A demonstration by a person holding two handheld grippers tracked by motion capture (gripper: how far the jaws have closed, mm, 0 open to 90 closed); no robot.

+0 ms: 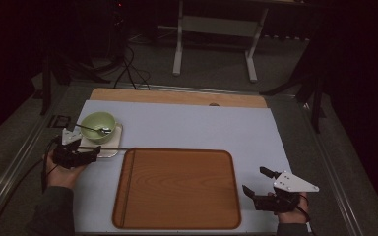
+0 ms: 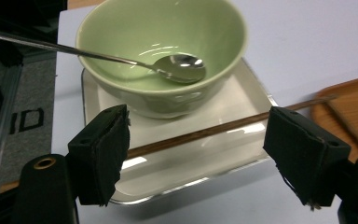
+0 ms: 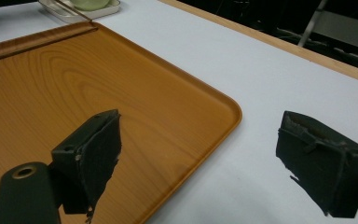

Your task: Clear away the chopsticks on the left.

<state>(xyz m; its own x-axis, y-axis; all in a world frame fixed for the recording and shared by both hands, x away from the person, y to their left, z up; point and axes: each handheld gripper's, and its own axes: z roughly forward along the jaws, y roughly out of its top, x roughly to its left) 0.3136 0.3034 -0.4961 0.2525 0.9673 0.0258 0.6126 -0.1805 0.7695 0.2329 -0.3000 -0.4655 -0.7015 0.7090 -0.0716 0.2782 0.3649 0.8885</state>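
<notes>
While my left claw [image 2: 193,154] stands spread around the near rim of the white dish [image 2: 177,182], a chopstick [image 2: 214,132] lies across that dish beside the green bowl [image 2: 161,51] holding the spoon [image 2: 179,66]; rightward, past the wooden tray [image 1: 177,189], my right claw [image 3: 209,163] hangs spread over the tray's corner

A thin brown chopstick [image 2: 205,132] lies across the white square dish [image 2: 242,93], beside the green bowl [image 2: 163,37].

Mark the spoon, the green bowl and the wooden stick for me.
spoon [image 2: 179,66], left gripper view, on its shiny scoop inside the bowl.
green bowl [image 2: 168,100], left gripper view, on its outer front wall.
wooden stick [image 2: 200,134], left gripper view, mid-length, over the small white tray.
</notes>
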